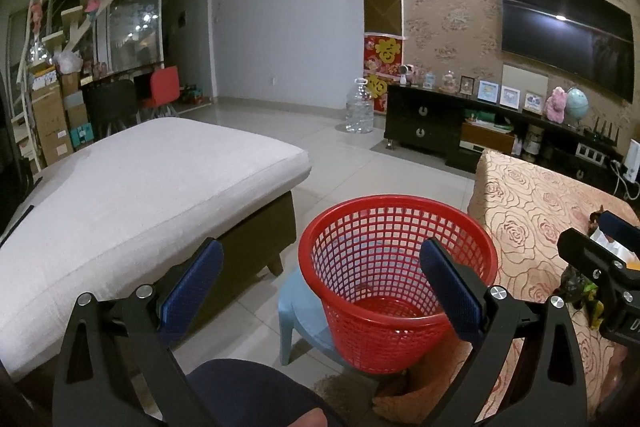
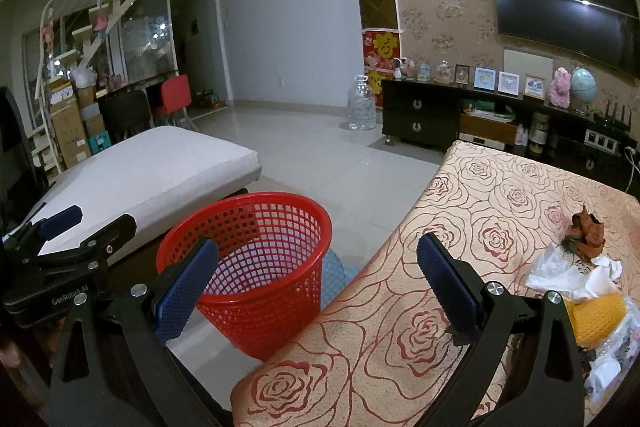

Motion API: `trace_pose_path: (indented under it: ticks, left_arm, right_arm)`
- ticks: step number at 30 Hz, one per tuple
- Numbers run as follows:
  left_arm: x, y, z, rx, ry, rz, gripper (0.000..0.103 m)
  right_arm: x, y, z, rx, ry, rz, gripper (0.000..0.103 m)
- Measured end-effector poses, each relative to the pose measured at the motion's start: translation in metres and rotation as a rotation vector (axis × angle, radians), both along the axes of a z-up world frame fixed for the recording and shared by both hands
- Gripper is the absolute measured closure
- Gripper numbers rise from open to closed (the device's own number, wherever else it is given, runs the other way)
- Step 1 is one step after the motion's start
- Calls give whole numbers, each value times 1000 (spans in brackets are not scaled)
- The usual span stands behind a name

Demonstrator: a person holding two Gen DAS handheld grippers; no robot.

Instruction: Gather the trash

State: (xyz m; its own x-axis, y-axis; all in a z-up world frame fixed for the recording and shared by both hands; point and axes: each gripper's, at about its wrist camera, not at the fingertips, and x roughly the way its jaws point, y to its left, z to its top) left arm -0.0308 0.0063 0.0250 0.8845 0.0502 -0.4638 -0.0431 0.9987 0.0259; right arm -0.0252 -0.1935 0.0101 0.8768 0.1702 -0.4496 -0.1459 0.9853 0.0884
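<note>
Left hand-held gripper (image 1: 320, 279): fingers spread wide, empty, red basket (image 1: 396, 291) just ahead, upright, mouth upward.
Right hand-held gripper (image 2: 316, 287): spread wide, empty, over the desk (image 2: 500, 195); trash pile (image 2: 576, 267) to its right.

Red plastic lattice basket (image 1: 396, 283); glossy tiled floor (image 2: 320, 163); woven rose-patterned cloth on the counter (image 2: 480, 211); crumpled white paper (image 2: 560, 271), perhaps tissue; matt cushion (image 1: 140, 187) fabric.
</note>
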Motion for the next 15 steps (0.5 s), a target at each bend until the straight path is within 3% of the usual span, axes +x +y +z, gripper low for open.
trace_pose_path:
  ticks: [15]
  left_arm:
    - [-1,-1,1,-3,2,-2,8]
  right_arm:
    - [-2,0,1,-3,0,6,7]
